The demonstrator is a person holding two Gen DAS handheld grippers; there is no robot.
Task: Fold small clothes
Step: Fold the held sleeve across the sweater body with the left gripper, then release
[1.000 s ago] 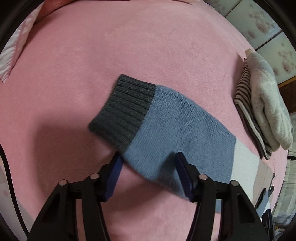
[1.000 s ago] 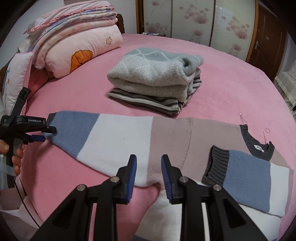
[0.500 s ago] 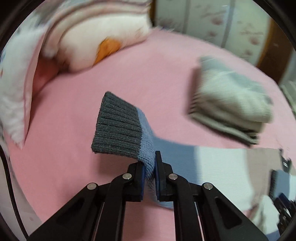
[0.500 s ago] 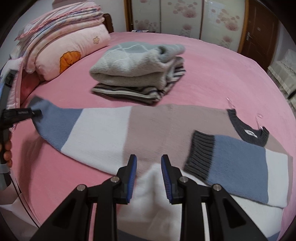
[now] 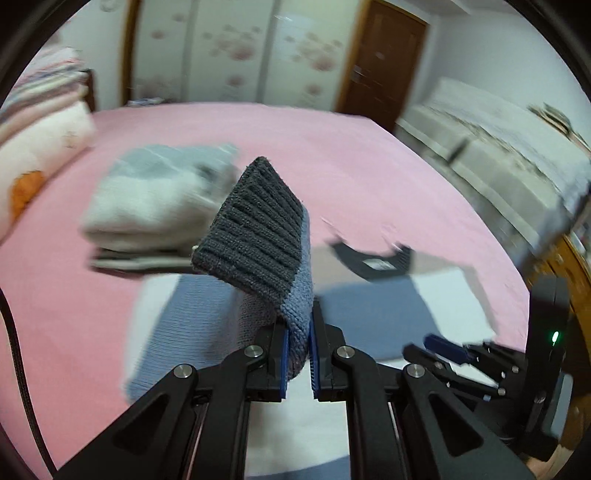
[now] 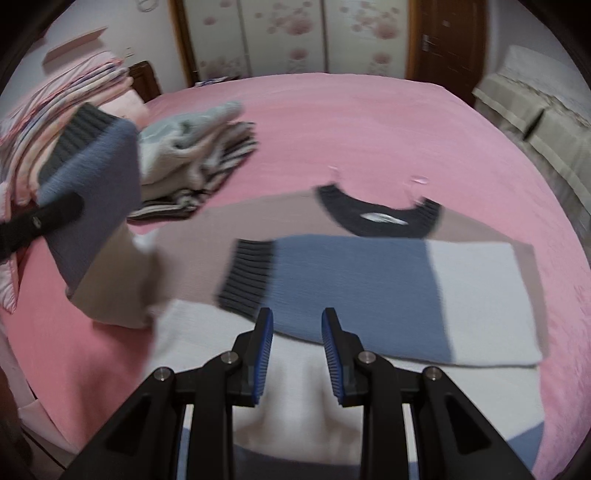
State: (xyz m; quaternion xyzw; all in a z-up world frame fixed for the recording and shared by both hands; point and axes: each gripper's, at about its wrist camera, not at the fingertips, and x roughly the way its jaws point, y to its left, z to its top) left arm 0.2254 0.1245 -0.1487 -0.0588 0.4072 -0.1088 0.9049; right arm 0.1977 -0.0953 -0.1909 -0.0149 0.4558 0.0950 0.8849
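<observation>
**Left sleeve lifted for the fold across the chest**

The sweater (image 6: pixel 280 229) lies flat, front up, on the pink bed (image 6: pixel 369 122), its collar (image 6: pixel 380 214) pointing toward the wardrobe doors (image 6: pixel 295 33). One sleeve (image 6: pixel 369 291) is already laid across the body, dark cuff toward the middle, so the garment is judged part-folded. The other sleeve (image 5: pixel 258 280) is off the bed: the left gripper (image 5: pixel 297 363) has its jaws pinching the blue knit just below the ribbed cuff (image 5: pixel 255 236). Gripping near the cuff, not mid-sleeve, lets the rest of the sleeve hang and trail behind, so it can be swung over the chest without bunching. The cuff flops forward over the jaws because nothing supports it.

The right gripper (image 6: pixel 297 360) hovers low over the sweater's lower body, jaws spread and empty, just short of the folded sleeve; it seems placed to pin or smooth the body while the left one carries its sleeve over.

A stack (image 6: pixel 192 162) of folded clothes sits beside the sweater's shoulder, likely the finished pile. Bedding (image 6: pixel 62 107) lies further left.
</observation>
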